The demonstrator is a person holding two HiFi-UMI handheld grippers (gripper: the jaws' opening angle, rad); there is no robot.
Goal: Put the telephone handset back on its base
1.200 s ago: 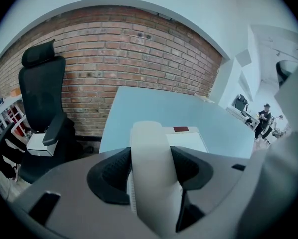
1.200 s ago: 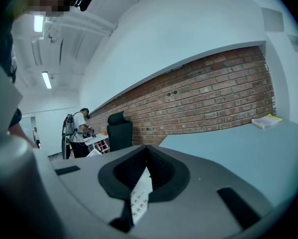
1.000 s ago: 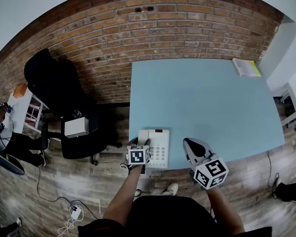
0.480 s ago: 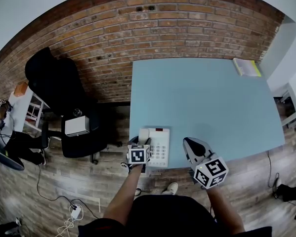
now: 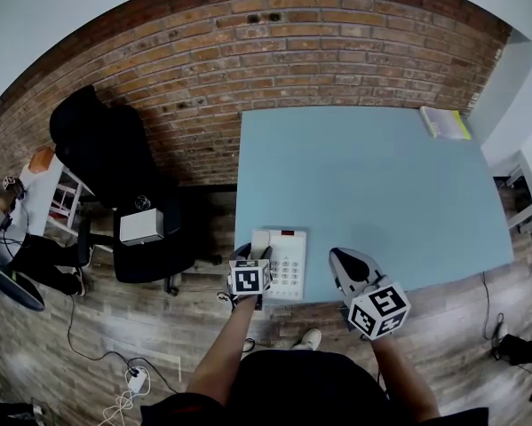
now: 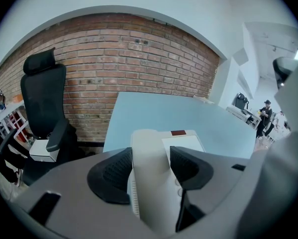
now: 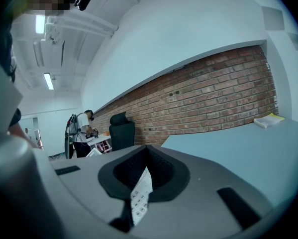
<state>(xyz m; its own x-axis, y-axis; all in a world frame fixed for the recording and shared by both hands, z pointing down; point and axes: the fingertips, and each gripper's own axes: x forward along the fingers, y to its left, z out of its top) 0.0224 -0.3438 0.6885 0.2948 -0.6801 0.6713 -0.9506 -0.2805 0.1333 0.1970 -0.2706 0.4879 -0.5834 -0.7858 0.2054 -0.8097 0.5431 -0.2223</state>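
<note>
A white telephone base (image 5: pixel 289 264) sits at the near left corner of the blue table (image 5: pixel 372 185). Its white handset (image 5: pixel 259 242) lies along the base's left side. My left gripper (image 5: pixel 251 257) is shut on the handset (image 6: pixel 151 183), whose far end reaches beside the base's red-marked display (image 6: pixel 183 136). Whether the handset rests fully in its cradle I cannot tell. My right gripper (image 5: pixel 341 257) hovers at the table's near edge, right of the phone, shut and holding nothing. Through its (image 7: pixel 145 171) thin slit a strip of the keypad (image 7: pixel 140 198) shows.
A black office chair (image 5: pixel 106 158) with a white box (image 5: pixel 142 227) on its seat stands left of the table, against the brick wall. A yellow-green book (image 5: pixel 444 122) lies at the table's far right corner. Cables (image 5: pixel 128 384) trail on the wooden floor. A person (image 7: pixel 81 131) stands far off.
</note>
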